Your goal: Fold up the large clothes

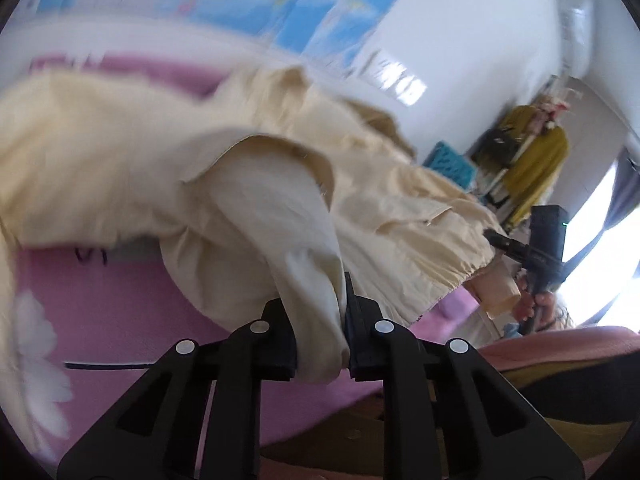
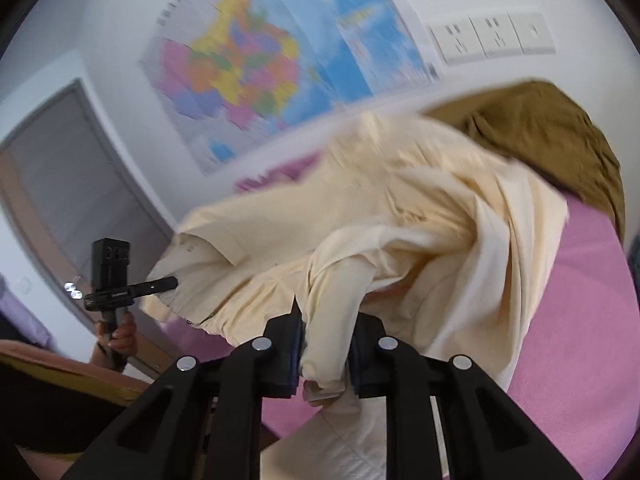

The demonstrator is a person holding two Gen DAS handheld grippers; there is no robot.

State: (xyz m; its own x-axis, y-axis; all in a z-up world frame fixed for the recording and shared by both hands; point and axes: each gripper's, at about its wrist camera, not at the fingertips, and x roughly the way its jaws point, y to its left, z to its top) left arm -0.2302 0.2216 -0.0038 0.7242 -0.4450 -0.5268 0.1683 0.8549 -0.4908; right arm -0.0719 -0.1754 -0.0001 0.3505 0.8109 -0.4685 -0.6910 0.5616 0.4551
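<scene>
**Cream garment lifted between both tongs over a pink bed cover**

A pink bed cover (image 2: 580, 320) spreads beneath everything, printed with a white flower at its left edge in the left wrist view. On the white wall behind hangs a coloured map (image 2: 280, 60), with a row of white wall sockets (image 2: 494, 38) beside it. An olive-brown cloth (image 2: 560, 140) lies bunched at the far right of the cover. The cream garment (image 1: 160, 152), a large shirt-like piece with gathered cuffs, hangs stretched above the cover, one part still trailing on it. The left tongs (image 1: 320, 336) are clamped on a thick fold of the cream fabric; the right tongs (image 2: 326, 356) pinch another fold the same way. Each view shows the other gripper at the garment's far end, held by a hand (image 2: 122, 336). Both pictures are blurred.
</scene>
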